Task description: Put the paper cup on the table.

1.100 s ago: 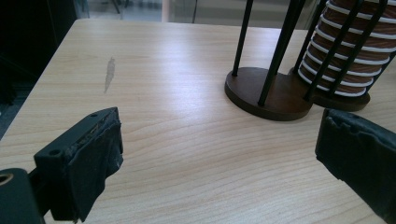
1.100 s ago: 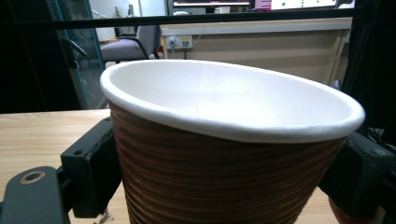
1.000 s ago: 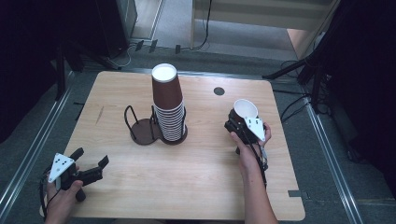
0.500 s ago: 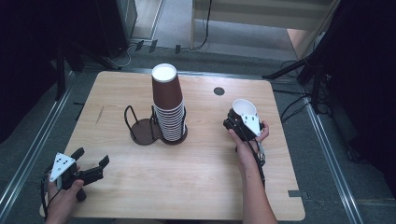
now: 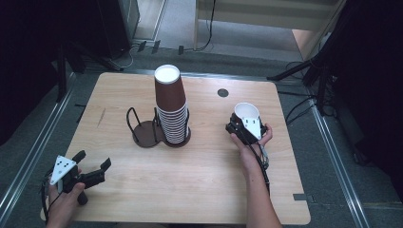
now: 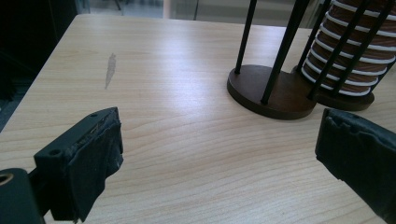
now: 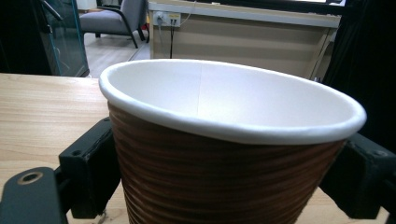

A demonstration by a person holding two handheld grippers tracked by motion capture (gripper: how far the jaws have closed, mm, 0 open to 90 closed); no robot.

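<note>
A tall stack of upside-down brown ribbed paper cups [image 5: 171, 107] stands in one side of a dark wire cup holder [image 5: 142, 133] at the table's middle. Right of it, my right gripper [image 5: 240, 124] is shut on a single brown paper cup [image 5: 247, 112], upright with its white inside showing. In the right gripper view that cup [image 7: 224, 154] sits between the two jaws of the gripper [image 7: 224, 191]. My left gripper [image 5: 92, 159] stands open near the front left corner, holding nothing. The left gripper view has the gripper [image 6: 219, 158] facing the holder's base [image 6: 268, 93] and the stacked cups [image 6: 350, 70].
The wooden table [image 5: 199, 190] has a round cable hole [image 5: 223, 92] near its far edge and a grey smudge [image 5: 101, 118] on the left. Stands and cables lie on the floor to the right. The holder's near-left ring holds no cups.
</note>
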